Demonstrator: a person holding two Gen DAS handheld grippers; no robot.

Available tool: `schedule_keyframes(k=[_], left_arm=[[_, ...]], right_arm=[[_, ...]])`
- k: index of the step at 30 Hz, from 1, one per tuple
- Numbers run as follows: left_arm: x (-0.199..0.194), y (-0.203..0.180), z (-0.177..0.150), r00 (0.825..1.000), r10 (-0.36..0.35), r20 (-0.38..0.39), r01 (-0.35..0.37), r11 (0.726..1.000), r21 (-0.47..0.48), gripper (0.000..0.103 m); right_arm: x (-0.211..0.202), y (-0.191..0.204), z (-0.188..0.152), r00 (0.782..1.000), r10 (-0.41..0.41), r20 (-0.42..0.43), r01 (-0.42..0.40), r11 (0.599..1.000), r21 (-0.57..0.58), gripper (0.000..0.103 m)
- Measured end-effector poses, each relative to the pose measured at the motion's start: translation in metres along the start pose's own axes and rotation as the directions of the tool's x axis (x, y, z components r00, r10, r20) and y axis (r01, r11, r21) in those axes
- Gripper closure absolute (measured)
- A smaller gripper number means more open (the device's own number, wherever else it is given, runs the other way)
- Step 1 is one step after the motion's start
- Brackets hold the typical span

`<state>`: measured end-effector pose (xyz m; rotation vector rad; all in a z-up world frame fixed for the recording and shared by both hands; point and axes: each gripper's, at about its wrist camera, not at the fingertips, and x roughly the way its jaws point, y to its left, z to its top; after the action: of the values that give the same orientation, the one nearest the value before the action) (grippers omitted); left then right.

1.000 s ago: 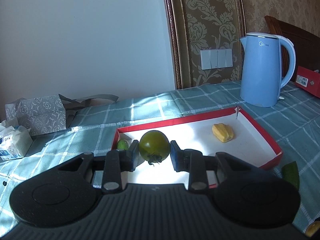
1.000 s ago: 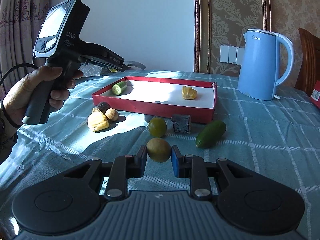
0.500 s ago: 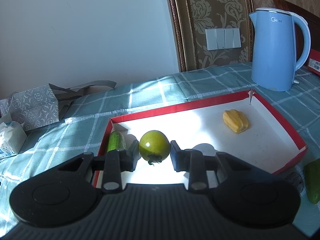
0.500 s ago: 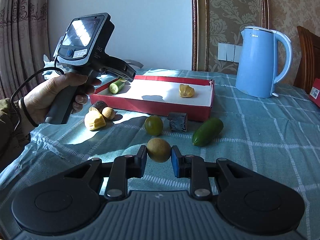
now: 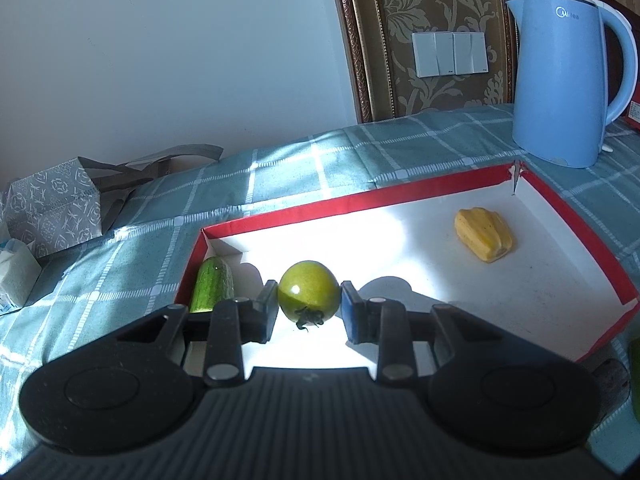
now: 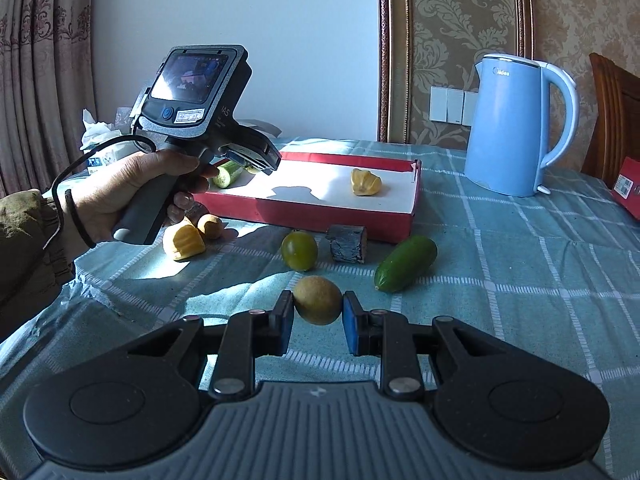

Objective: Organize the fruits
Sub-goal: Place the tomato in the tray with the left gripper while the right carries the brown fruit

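Ahead of your right tool and off to its right, a blue kettle [image 6: 516, 128] stands on the checked tablecloth [image 6: 520, 264], with wall switches [image 6: 452, 106] behind it. A wooden chair [image 6: 614, 116] and a red box [image 6: 628, 186] sit at that tool's far right. To the left of your left tool you have a grey patterned bag [image 5: 56, 208] and a white tissue pack [image 5: 16, 276]. Curtains [image 6: 44, 72] hang at the right tool's far left.

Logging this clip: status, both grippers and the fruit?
Left gripper shut on green tomato, over red tray. Right gripper shut on kiwi, above the tablecloth. Tray middle bare, nothing blocking.
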<state>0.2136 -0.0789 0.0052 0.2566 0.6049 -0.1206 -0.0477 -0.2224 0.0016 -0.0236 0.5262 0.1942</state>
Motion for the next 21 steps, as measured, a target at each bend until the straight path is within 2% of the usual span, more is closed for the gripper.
schedule_keyframes(k=[3, 4, 7, 11, 15, 21], left_arm=[[0.005, -0.002, 0.001, 1.000, 0.003, -0.001, -0.003, 1.000, 0.010, 0.071], [0.005, -0.003, 0.001, 1.000, 0.013, 0.004, -0.013, 1.000, 0.015, 0.064], [0.001, -0.004, 0.002, 0.999, 0.036, 0.034, -0.037, 0.999, 0.028, 0.051], [-0.006, 0.000, 0.003, 0.998, 0.040, 0.056, -0.042, 0.999, 0.029, 0.047], [-0.015, 0.010, 0.001, 0.996, 0.048, 0.080, -0.049, 0.999, 0.010, 0.032], [-0.046, 0.036, -0.017, 0.992, 0.098, 0.085, -0.094, 0.994, -0.050, 0.029]], right_arm=[[0.001, -0.001, 0.000, 1.000, -0.001, -0.002, 0.001, 1.000, 0.003, 0.078], [0.001, -0.001, 0.000, 1.000, -0.001, -0.002, 0.001, 1.000, 0.004, 0.078], [0.003, -0.001, 0.002, 1.000, -0.003, -0.003, 0.003, 1.000, 0.006, 0.078], [0.005, -0.001, 0.004, 1.000, 0.000, -0.001, 0.000, 1.000, 0.005, 0.078], [0.009, 0.002, 0.007, 1.000, 0.002, 0.000, -0.002, 1.000, 0.001, 0.078], [0.015, 0.004, 0.019, 1.000, -0.001, 0.011, 0.001, 1.000, -0.009, 0.078]])
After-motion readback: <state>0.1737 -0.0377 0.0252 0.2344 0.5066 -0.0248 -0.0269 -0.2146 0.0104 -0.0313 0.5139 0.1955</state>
